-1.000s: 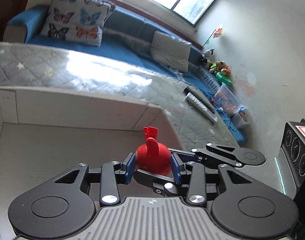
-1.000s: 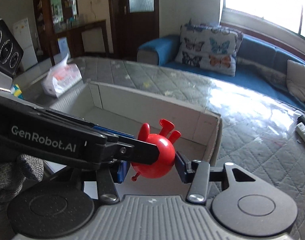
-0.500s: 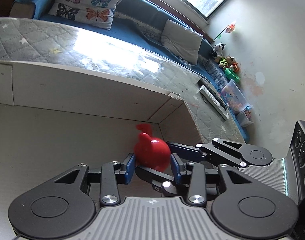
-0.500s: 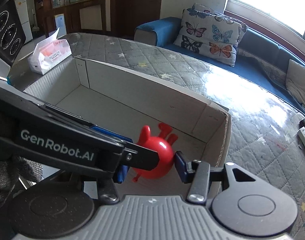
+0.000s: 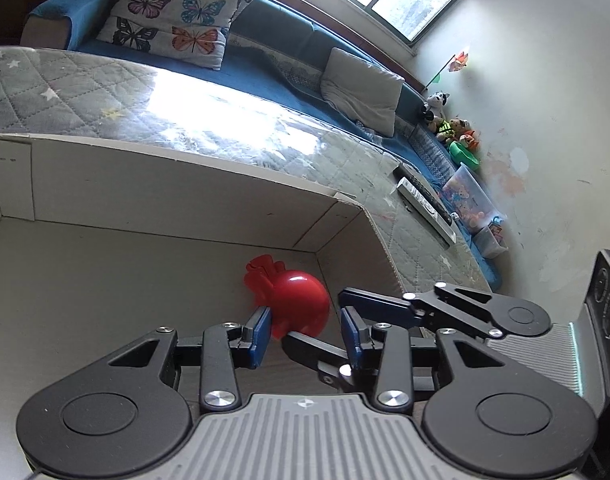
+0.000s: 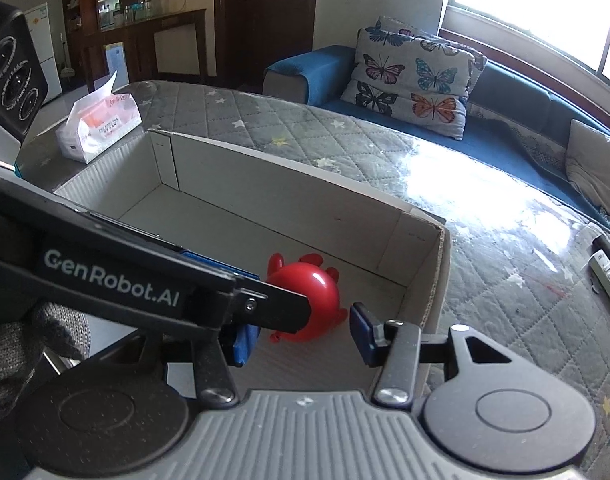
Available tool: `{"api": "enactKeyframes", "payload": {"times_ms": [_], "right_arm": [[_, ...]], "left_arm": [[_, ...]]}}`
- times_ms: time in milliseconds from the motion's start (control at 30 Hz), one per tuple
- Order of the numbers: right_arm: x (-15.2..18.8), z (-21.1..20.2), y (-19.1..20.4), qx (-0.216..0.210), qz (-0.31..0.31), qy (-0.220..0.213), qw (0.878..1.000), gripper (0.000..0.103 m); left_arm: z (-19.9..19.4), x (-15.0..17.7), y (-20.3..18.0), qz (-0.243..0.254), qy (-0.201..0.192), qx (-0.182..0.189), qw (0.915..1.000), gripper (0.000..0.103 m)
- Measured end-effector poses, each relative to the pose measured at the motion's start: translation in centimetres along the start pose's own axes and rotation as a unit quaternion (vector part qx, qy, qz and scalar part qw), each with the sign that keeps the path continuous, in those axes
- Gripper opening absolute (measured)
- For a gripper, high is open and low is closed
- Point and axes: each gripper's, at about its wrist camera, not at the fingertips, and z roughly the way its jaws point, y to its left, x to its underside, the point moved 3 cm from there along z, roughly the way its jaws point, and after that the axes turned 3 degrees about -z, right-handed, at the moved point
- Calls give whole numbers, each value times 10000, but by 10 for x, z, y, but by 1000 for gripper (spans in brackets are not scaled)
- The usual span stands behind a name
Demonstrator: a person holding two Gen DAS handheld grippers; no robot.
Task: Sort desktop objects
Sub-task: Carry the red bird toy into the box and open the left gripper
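1. I see a red toy, round-bodied with small stubby limbs, lying on the floor of an open cardboard box, in the box's corner nearest the remote controls.
2. My left tool hangs over that corner. Its blue pads stand apart, one on each side of the toy as the left wrist view has it; a gap shows at the right pad, and I cannot tell whether the left pad touches. The toy rests on the box floor, not lifted.
3. My right tool points into the same corner with its pads apart. The toy sits beyond them, clear of both.
4. The box stands on a grey quilted bench.
5. A tissue pack lies beyond the box's far end.
6. Remote controls lie at the bench edge nearest the sofa.
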Motion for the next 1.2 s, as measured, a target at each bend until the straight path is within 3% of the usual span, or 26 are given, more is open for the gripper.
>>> {"api": "enactKeyframes", "payload": {"times_ms": [467,700,1200], "right_arm": [[11,-21,-3,69,33,-235,9997,55],[10,-27,-4,87,36,-314,9995,55],[22,-79,11,152,42,-856,9962,67]], "left_arm": [[15,1,4,-218,116,-70,9997,40],[18,2,-7,-54,114,29,9999,41],[-33,19,-28,348,-392,43,9986,41]]}}
